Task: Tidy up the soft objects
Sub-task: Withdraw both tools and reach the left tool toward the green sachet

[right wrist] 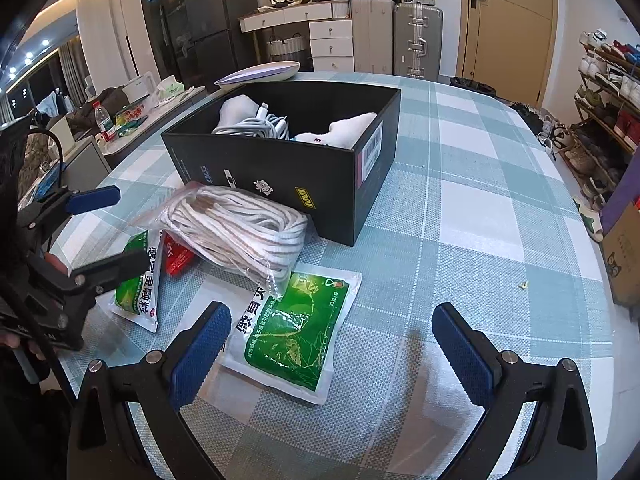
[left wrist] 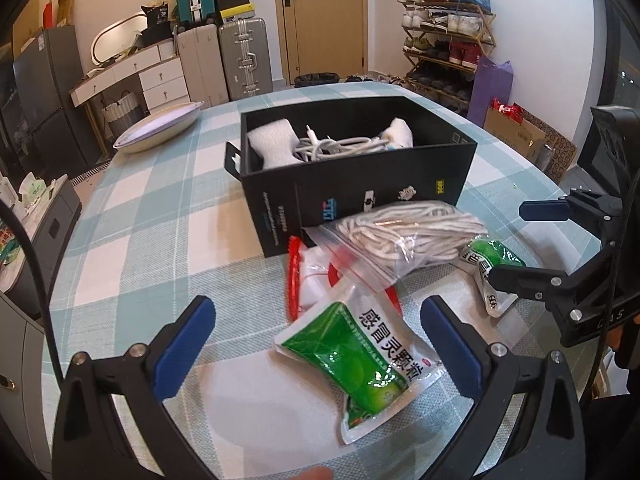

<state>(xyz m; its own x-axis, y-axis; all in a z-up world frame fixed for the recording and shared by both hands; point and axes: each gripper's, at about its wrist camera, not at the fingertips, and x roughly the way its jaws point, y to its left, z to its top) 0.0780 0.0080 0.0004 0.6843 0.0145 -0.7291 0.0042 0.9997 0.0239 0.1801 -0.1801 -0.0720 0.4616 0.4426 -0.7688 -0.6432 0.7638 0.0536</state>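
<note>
both tools wide open, gripping nothing: left tool (left wrist: 316, 344) over green packet (left wrist: 352, 364); right tool (right wrist: 332, 344) hovers nearby.

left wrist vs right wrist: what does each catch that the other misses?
Left wrist only: the red-edged clear bag spread flat under the rope bag, and the box's flap at its left end.

Right wrist only: the barcode label on the box's end wall, and the water bottle on the side counter.

Both: the black box holding white cables, the bagged white rope leaning against it, two green medicine packets, the left gripper and right gripper, both open and empty.
</note>
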